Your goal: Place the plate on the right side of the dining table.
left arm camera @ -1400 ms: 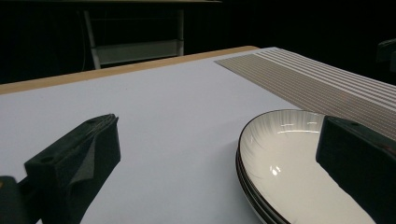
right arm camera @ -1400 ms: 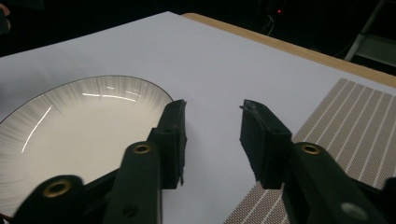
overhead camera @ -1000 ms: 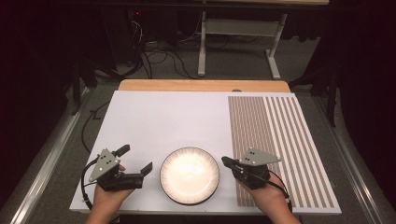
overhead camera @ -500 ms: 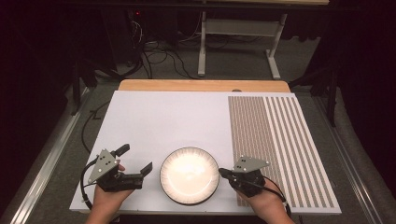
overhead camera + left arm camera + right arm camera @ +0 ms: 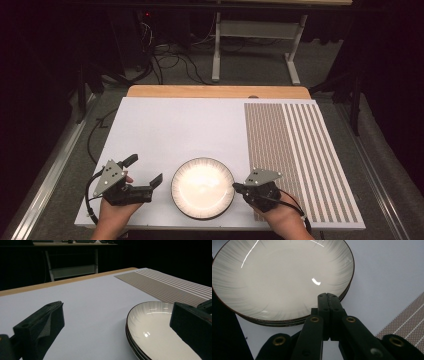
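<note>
Plates (image 5: 202,188), stacked, lower centre of the high view on the white surface (image 5: 170,130); several dark rims show one under another in both gripper views. Left gripper (image 5: 146,174), lower left, jaws wide apart, just beside the stack's edge. Right gripper (image 5: 236,187), lower right, jaws pressed together with nothing between them, tips at the opposite rim. Striped mat (image 5: 295,155) at right lies bare. Step in hand appears to be an approach to the stack; a lift would first call for the right jaws to part around a rim
</note>
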{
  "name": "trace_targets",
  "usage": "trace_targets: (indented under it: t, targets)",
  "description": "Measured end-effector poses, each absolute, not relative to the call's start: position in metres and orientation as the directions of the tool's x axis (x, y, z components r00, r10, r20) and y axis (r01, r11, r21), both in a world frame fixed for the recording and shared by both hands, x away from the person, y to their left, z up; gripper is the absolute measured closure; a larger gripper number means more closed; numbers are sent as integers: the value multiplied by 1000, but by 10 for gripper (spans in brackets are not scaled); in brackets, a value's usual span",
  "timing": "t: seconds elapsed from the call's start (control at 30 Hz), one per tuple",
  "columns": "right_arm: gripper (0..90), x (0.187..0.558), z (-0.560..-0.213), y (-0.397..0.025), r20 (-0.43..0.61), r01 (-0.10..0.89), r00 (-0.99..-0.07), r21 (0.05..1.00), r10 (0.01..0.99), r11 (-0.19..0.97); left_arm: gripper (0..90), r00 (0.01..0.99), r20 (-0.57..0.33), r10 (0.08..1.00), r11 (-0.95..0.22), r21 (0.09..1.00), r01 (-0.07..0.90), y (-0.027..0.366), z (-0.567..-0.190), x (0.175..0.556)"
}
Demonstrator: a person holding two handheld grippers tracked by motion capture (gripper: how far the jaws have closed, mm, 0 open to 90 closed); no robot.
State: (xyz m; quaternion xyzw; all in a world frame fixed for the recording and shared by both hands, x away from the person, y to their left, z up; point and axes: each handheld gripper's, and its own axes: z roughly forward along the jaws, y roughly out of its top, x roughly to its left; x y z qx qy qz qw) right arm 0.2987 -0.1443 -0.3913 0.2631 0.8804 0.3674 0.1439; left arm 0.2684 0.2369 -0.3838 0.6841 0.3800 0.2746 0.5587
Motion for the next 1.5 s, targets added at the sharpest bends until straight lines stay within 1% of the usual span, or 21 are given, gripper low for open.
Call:
trace_targets:
  t: [0.47, 1.03, 1.2, 1.33, 1.5]
  targets:
    - [900, 298, -391, -138, -74, 355, -822, 708, 564, 610, 2, 560, -53, 827, -82, 974, 212, 238, -383, 268]
    - [900, 300, -393, -127, -54, 355, -834, 710, 550, 608, 2, 559, -57, 827, -75, 975, 210, 239, -382, 268]
    - [900, 301, -396, -120, -61, 343, -838, 714, 542, 611, 2, 558, -57, 828, -74, 975, 210, 240, -382, 267]
    - [900, 301, -395, -120, -46, 353, -835, 719, 548, 599, 2, 558, -66, 827, -67, 974, 214, 240, -382, 268]
    - [900, 301, -396, -119, -51, 346, -840, 716, 539, 607, 2, 556, -67, 829, -68, 974, 218, 239, -383, 269]
